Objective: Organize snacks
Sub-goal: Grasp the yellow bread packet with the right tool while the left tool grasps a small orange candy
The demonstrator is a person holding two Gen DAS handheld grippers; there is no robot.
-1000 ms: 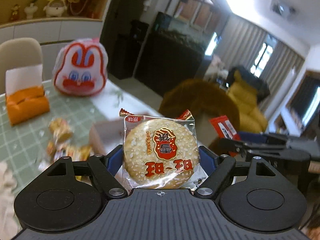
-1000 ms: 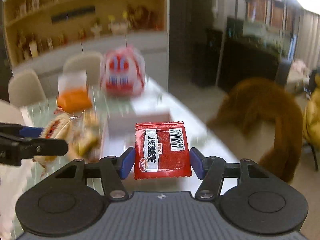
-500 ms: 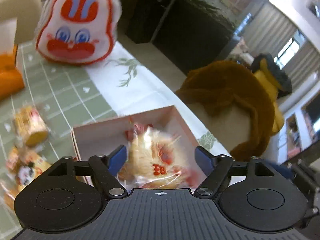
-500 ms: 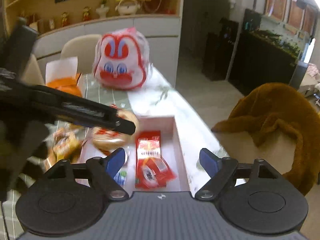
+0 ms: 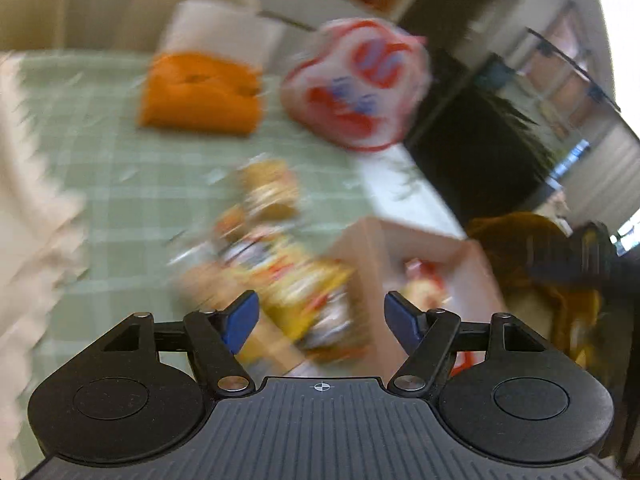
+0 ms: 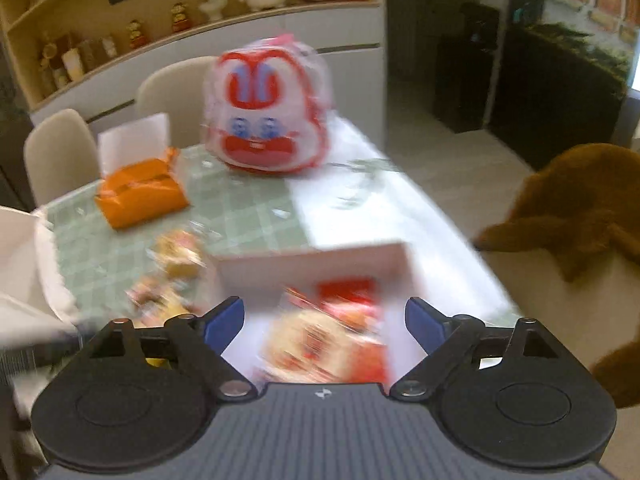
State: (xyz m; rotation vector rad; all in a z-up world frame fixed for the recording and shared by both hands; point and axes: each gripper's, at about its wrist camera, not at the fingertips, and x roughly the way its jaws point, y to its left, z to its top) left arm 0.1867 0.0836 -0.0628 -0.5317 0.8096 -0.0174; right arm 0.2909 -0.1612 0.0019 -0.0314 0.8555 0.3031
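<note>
Green-checked tablecloth (image 6: 256, 216) carries my white box (image 6: 320, 258), open side up; inside it the round sesame cracker (image 6: 316, 344) lies flat in front of a red packet (image 6: 348, 288), too blurred to tell which way the print runs; loose snacks (image 5: 280, 264) lie heaped just left of the box; my right claw (image 6: 325, 318) has just been opening and stands wide over the box, gripping nothing; my left claw (image 5: 322, 318) gapes wide over the heap, empty
</note>
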